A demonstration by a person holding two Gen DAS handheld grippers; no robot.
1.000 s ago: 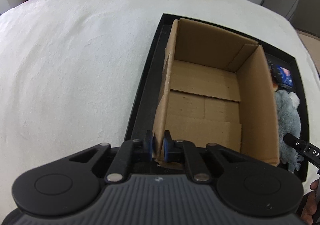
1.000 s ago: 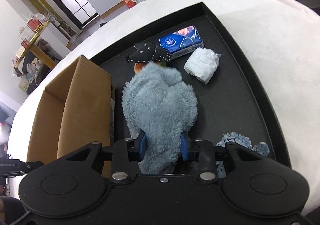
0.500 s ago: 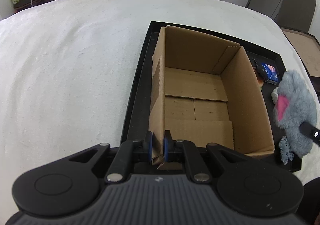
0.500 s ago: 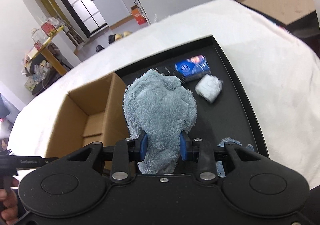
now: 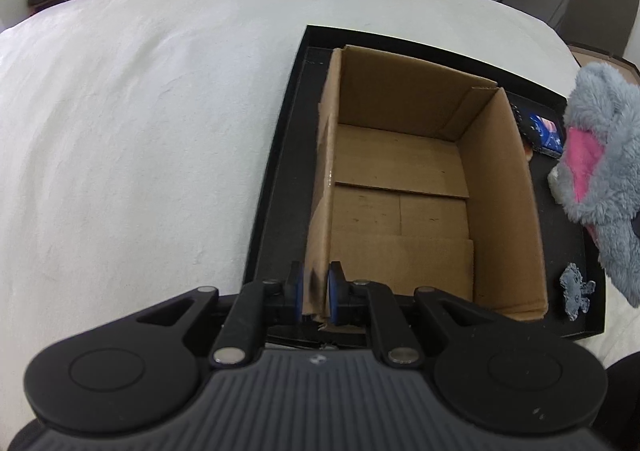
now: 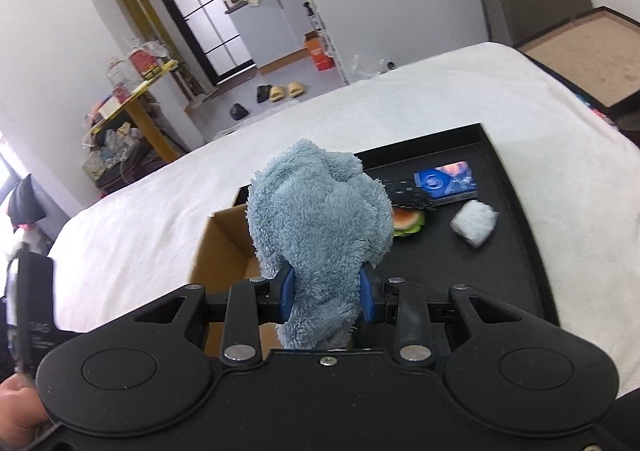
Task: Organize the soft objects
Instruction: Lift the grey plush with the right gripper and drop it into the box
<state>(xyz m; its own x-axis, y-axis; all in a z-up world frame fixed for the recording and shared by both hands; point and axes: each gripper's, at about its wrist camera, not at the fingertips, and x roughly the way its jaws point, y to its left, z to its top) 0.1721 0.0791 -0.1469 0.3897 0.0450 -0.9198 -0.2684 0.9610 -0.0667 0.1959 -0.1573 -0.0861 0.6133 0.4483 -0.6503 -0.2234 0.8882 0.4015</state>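
Right wrist view: the right gripper (image 6: 326, 297) clenches a fluffy grey-blue plush toy (image 6: 320, 227) at 12 o'clock above the cardboard box (image 5: 400, 187) (empty inside), whose near wall the left gripper (image 5: 315, 289) pinches, likely steadying it for the drop.

No lettering anywhere is sharp enough to read.

Left wrist steep over cardboard box (image 5: 400, 179), right wrist shallower, both share box
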